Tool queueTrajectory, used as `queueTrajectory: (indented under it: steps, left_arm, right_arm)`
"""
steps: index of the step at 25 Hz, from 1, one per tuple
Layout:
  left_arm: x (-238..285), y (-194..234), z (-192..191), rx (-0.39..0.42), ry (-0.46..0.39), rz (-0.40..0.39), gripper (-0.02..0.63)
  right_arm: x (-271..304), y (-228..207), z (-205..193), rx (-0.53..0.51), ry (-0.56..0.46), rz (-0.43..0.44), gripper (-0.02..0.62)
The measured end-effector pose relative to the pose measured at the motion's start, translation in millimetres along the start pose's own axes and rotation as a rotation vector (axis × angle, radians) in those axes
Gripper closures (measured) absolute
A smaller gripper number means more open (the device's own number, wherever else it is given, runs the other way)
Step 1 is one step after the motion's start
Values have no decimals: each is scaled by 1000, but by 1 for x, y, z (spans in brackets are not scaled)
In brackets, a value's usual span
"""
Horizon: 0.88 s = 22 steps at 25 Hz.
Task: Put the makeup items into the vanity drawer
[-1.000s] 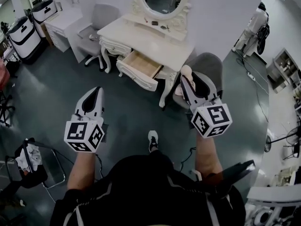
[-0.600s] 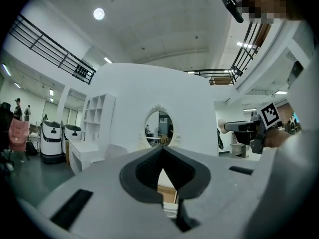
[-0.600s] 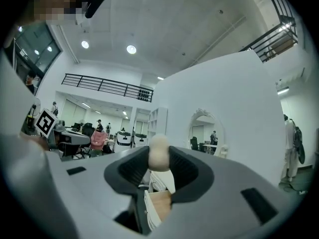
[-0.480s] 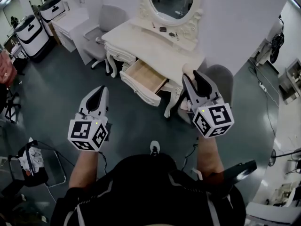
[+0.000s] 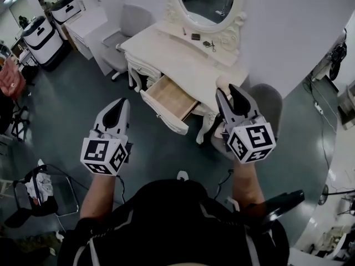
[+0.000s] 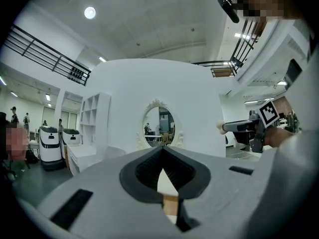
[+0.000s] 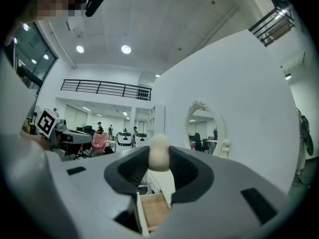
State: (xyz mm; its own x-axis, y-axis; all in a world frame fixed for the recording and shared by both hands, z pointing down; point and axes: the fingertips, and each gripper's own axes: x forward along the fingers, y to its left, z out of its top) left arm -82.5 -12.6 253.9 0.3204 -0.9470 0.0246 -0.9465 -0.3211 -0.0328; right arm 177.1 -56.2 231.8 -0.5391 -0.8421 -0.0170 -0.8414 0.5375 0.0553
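Note:
The white vanity with an oval mirror stands ahead, its wooden drawer pulled open. My right gripper is shut on a beige egg-shaped makeup sponge, held in the air just right of the drawer. In the right gripper view the sponge sits between the pads, with the open drawer below it. My left gripper hovers over the floor left of the drawer, jaws together and nothing in them. A few small items lie on the vanity top near the mirror.
One grey chair stands right of the vanity, behind my right gripper; another grey chair is at its left. White-and-black machines stand at the far left. A black stool with cloth is at lower left.
The vanity and its open drawer have come nearer and shifted right in view as the person walks toward them. Both grippers keep their pose, the sponge still gripped.

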Motion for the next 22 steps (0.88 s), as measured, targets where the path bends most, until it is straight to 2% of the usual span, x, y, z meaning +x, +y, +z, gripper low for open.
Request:
queueTrajectory:
  steps: [5,11,17,22]
  left_arm:
    - [43,-4,-2,4,8,18,603]
    - [97,-18,-8,33,15,-33,603]
    - [150,-7,-19,28,8,-80,603]
    - [196,22,-23,31,-5,-151,603]
  right_arm:
    - [16,-29,-7,19,7,19,460]
    - [34,-61,-18,19,29,25,460]
    - [60,-88,-31,4,54,-35,460]
    - [97,-97,-40,3,81,-93,459]
